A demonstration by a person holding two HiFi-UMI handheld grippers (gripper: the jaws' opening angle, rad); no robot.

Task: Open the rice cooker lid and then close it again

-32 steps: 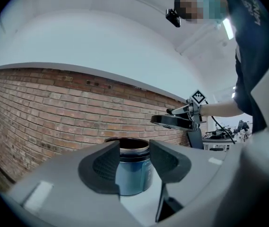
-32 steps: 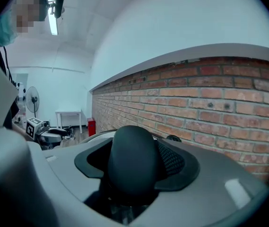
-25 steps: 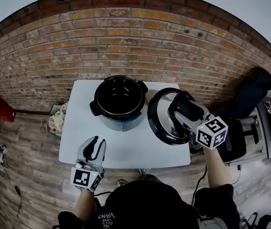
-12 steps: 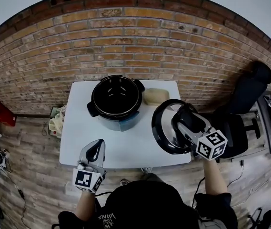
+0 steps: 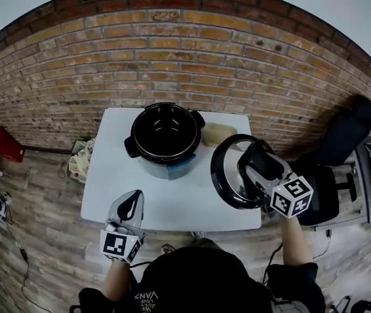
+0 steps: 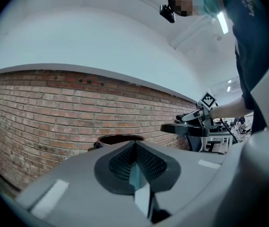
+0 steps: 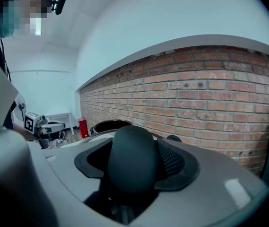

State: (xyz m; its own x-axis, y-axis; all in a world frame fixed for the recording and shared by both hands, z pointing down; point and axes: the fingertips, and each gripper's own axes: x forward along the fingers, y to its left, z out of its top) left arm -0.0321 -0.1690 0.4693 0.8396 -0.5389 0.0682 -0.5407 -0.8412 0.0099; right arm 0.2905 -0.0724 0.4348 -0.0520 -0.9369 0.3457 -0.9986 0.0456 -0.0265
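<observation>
Nearest, the left hand-held gripper (image 5: 133,199) is seen pressed together and empty above the worktop's (image 5: 172,204) front edge. Slightly further back, the right hand-held gripper (image 5: 255,158) is clamped on the black knob (image 7: 130,160) of the lid (image 5: 222,175), which is held in the air to the right of the open rice cooker (image 5: 165,167). Behind it, a brick wall (image 5: 172,57) is seen. For a clean closing, the lid is best centred over the pot's rim and lowered squarely before the knob is released.
</observation>
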